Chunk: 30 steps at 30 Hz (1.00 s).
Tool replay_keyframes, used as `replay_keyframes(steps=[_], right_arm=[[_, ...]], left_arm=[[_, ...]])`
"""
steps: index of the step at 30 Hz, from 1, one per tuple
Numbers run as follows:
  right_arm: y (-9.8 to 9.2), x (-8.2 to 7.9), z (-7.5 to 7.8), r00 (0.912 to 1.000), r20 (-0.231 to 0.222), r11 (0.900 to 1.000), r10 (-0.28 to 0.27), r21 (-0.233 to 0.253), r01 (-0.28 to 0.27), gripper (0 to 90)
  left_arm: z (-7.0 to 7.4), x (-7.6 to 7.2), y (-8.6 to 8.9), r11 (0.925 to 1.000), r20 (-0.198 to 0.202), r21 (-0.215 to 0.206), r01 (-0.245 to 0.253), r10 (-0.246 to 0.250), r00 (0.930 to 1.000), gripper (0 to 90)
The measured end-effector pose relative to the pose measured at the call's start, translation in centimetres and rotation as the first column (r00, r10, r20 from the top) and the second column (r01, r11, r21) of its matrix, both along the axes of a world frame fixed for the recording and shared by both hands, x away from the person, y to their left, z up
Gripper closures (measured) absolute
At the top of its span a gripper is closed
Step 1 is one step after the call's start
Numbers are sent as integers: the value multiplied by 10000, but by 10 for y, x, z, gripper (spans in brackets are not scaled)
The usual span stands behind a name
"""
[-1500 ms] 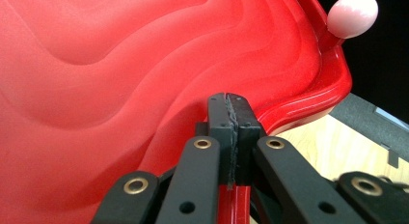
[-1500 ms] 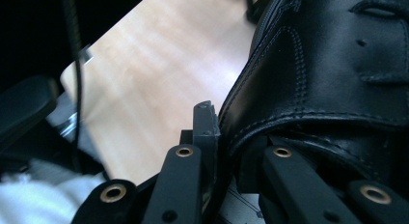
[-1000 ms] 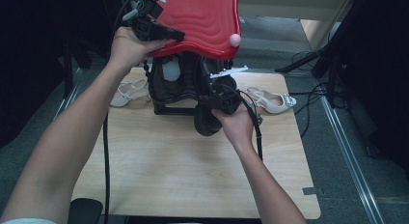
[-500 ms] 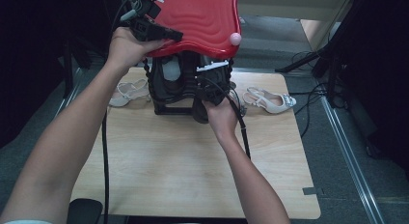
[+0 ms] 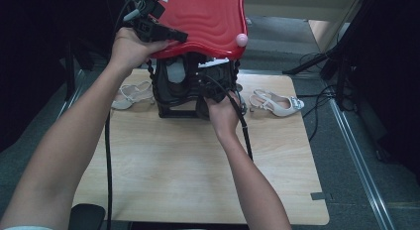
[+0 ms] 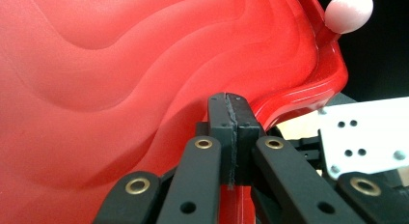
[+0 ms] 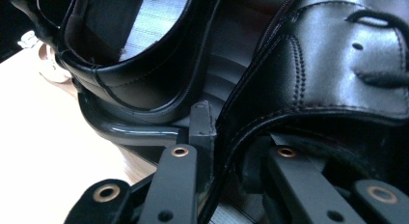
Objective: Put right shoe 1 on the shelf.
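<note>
A glossy red lid [image 5: 208,17] with a pink knob [image 5: 241,39] is tilted up over a black shoe rack [image 5: 171,111] at the table's far side. My left gripper [image 5: 168,35] is at the lid's left rim, jaws pressed together on the red lid [image 6: 120,79]. My right gripper [image 5: 212,87] reaches under the lid and is shut on the collar of a black leather shoe [image 7: 337,64], one jaw inside and one outside. A second black shoe [image 7: 135,74] sits on the rack beside it.
One white strappy sandal [image 5: 130,94] lies left of the rack and another [image 5: 277,103] lies to its right on the wooden table [image 5: 198,165]. Cables trail over the table and the floor at the right. Dark stands flank the table.
My right gripper has carried the black shoe from in front of the rack forward and left, in under the raised lid. The left gripper has kept the lid up.
</note>
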State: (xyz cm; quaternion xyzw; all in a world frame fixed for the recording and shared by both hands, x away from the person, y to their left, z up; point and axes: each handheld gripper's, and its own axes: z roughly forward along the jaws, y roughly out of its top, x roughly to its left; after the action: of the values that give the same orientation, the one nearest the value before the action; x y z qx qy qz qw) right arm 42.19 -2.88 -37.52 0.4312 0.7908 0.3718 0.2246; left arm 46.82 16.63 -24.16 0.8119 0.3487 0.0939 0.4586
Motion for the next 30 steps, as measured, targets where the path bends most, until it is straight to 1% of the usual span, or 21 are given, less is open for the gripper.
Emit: replay_keyframes(steps=[2,5,6,8,9,11,15,18,21,25,26,27,29,30], right_arm=[[3,0,-2,9999,-37,9999,104,21,-104,766],[8,1,-4,9997,45,9996,222,-163,-221,716],[9,1,-4,9997,24,9997,224,-114,-224,702],[10,4,-3,9994,-183,9992,296,284,-291,666],[11,3,-3,9991,-230,9979,348,554,-335,668],[13,2,-5,9992,-80,9984,379,419,-376,664],[14,-1,-6,9991,23,9981,419,444,-419,658],[13,-2,-5,9987,-39,9979,506,416,-504,647],[11,-4,-2,9987,-3,9978,504,434,-504,633],[7,-9,1,9981,-12,9969,613,500,-612,643],[5,-10,2,9977,-40,9962,677,560,-674,670],[3,-11,3,9971,-165,9945,742,748,-728,684],[0,-13,5,9963,-298,9930,803,894,-773,717],[-2,-15,6,9962,-298,9922,814,970,-781,732]], left_arm=[[0,0,0,10000,9,7,-10,10,10000,900],[0,0,-1,10000,-26,-21,-56,55,10000,900],[0,0,0,10000,-34,-25,-57,57,10000,900],[0,0,0,10000,-5,-21,-36,35,10000,900],[0,0,0,10000,-42,-38,-66,66,10000,900],[0,0,0,10000,4,-14,-36,36,10000,900],[0,0,0,10000,4,-25,-45,45,10000,900],[0,0,-1,10000,29,4,-53,53,10000,900],[0,0,0,10000,46,19,-35,35,10000,900],[0,0,-1,10000,44,17,-52,52,10000,900],[0,0,-1,10000,27,0,-54,54,10000,900],[0,0,0,10000,28,7,-53,53,10000,900],[0,0,-1,10000,29,11,-51,51,10000,900],[0,0,-1,10000,8,-2,-74,74,10000,900]])
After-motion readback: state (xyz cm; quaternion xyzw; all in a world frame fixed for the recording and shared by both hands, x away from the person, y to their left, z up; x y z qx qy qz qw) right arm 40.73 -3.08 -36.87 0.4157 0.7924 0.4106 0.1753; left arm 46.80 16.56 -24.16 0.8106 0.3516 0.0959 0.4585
